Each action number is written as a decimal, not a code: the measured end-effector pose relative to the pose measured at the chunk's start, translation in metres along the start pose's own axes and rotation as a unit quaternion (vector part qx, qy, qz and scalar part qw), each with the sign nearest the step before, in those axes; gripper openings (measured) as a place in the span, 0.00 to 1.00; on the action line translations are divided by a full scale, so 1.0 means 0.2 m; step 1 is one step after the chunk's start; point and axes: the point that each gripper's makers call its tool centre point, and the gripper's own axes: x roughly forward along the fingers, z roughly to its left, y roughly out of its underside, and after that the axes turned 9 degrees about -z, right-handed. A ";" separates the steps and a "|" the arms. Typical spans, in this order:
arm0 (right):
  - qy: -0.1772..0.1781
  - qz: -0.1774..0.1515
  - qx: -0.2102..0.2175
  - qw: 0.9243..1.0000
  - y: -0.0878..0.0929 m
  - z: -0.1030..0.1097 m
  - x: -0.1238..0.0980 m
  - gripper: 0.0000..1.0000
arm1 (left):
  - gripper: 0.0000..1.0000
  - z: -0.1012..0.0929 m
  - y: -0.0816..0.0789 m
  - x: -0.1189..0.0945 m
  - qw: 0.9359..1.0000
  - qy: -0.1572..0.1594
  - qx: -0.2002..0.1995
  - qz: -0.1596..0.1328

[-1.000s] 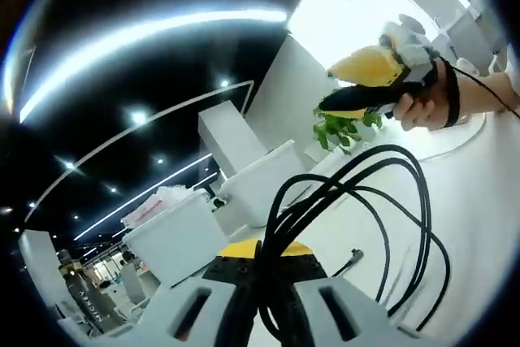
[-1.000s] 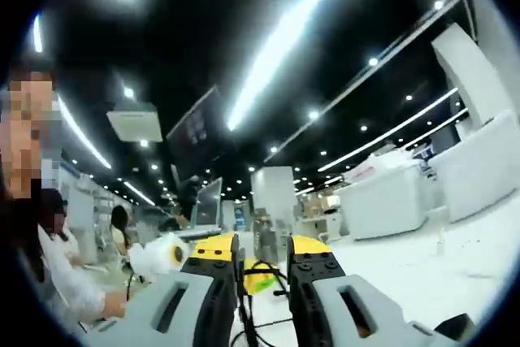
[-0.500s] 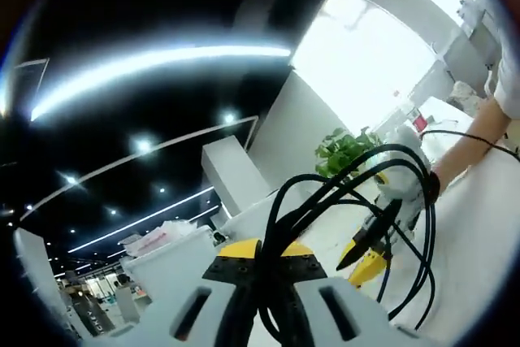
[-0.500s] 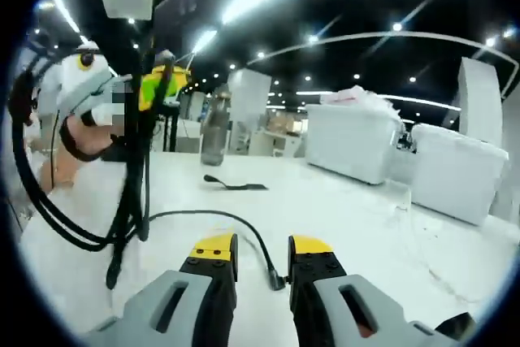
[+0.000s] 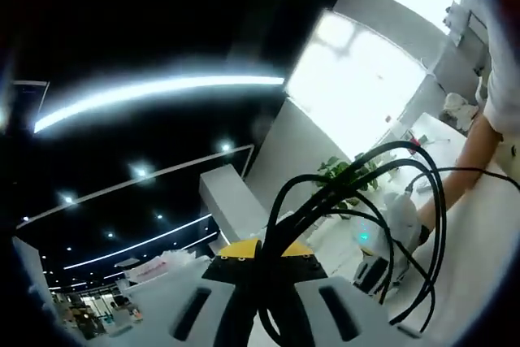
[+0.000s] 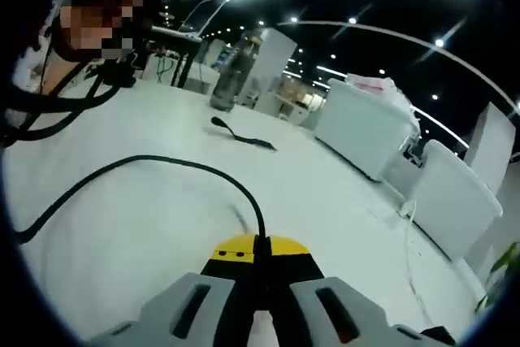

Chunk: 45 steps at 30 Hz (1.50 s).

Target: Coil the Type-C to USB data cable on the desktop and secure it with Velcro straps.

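Black cable loops (image 5: 357, 193) sit pinched in the left claw (image 5: 258, 275); the right claw (image 6: 258, 270) nips the cable's free end. A tug could likely unravel the coil before the dark Velcro strap (image 6: 241, 135), beyond on the white surface (image 6: 146, 209), goes on.

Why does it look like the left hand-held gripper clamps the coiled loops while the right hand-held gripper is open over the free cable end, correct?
Not quite. The right hand-held gripper is shut on the cable, as the right gripper view shows. The left hand-held gripper does clamp the coiled loops.
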 end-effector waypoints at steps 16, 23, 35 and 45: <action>0.151 -0.169 0.033 0.973 -0.44 -0.31 -0.33 0.01 | 0.05 0.00 0.42 -0.01 0.990 -0.001 -0.049 0.135; 0.145 -0.208 0.054 0.966 -0.54 -0.29 -0.38 0.01 | 0.05 0.02 0.48 -0.03 0.987 -0.012 -0.049 0.154; 0.096 -0.251 0.112 0.957 -0.59 -0.23 -0.41 0.01 | 0.09 0.07 0.50 -0.04 0.988 -0.044 -0.023 0.146; -0.010 -0.261 0.229 0.938 -0.59 -0.12 -0.39 0.01 | 0.07 0.07 0.50 -0.04 0.988 -0.024 0.005 0.150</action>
